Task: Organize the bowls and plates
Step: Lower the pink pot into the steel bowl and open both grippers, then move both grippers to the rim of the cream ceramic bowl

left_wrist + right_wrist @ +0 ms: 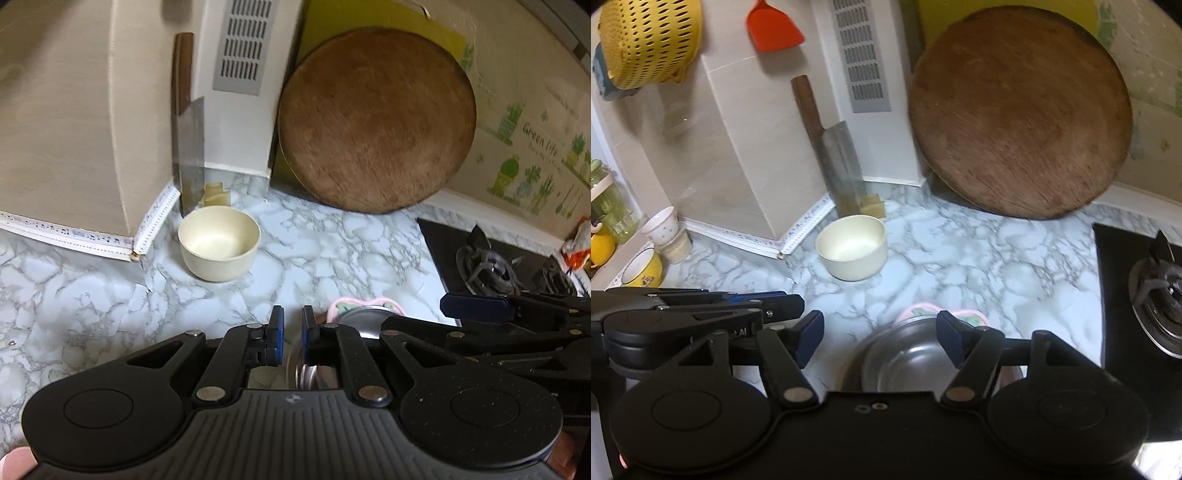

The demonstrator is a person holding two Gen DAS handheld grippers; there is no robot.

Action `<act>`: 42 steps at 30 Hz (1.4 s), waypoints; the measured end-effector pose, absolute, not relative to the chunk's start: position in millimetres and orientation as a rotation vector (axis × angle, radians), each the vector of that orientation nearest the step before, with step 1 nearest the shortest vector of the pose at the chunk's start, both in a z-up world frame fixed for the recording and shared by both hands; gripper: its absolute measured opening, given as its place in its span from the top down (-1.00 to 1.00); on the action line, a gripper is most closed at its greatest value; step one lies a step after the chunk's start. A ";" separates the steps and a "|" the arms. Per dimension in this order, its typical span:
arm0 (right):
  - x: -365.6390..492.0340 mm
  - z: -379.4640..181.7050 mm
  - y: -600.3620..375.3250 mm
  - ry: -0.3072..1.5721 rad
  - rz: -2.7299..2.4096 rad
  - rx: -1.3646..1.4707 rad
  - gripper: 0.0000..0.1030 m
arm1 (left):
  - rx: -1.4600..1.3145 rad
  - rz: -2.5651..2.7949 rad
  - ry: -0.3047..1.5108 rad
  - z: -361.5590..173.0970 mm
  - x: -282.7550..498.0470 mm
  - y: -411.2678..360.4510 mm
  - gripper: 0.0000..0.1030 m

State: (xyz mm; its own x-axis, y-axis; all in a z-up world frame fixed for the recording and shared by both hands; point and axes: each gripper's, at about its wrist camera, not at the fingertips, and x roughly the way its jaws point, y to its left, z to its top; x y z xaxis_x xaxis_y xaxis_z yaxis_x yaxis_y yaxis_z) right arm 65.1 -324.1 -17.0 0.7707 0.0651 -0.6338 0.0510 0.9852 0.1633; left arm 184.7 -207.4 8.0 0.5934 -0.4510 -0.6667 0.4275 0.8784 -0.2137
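A cream bowl (218,243) stands upright on the marble counter near the wall corner; it also shows in the right wrist view (852,246). A steel bowl (905,358) sits on a pink plate (919,309) right below my right gripper (880,338), which is open with its fingers spread over the bowl's rim. My left gripper (293,325) is nearly closed, with a narrow gap, and the steel bowl's rim (303,373) seems to lie between its fingers. The pink plate (336,308) peeks out beyond it.
A cleaver (188,147) leans on the wall behind the cream bowl. A round wooden board (376,122) leans at the back. A gas stove (491,266) lies to the right. Cups and a yellow bowl (642,269) stand at the far left.
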 end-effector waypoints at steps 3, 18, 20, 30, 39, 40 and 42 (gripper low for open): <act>69.3 -11.9 -318.6 0.679 0.029 0.163 -0.40 | -0.047 -0.494 0.760 12.9 185.8 -197.8 0.84; 110.6 1.6 -309.9 0.645 0.123 0.107 -0.53 | -0.099 -0.327 0.669 17.0 209.8 -163.2 -0.47; 119.7 1.6 -313.2 0.641 0.131 0.104 -0.60 | -0.098 -0.302 0.675 14.0 217.8 -162.7 -0.52; 201.1 -16.8 -340.4 0.733 0.128 0.138 -0.94 | -0.121 -0.197 0.772 -17.1 274.9 -170.3 -0.52; 276.8 -57.4 -355.0 0.868 0.109 0.178 -0.93 | -0.121 -0.137 0.861 -47.1 321.7 -194.7 -0.52; 283.2 -61.4 -356.5 0.880 0.108 0.184 -0.92 | -0.113 -0.131 0.866 -50.2 324.4 -198.2 -0.52; 295.3 -67.9 -359.1 0.904 0.117 0.194 -0.88 | -0.104 -0.122 0.879 -56.4 331.8 -204.4 -0.52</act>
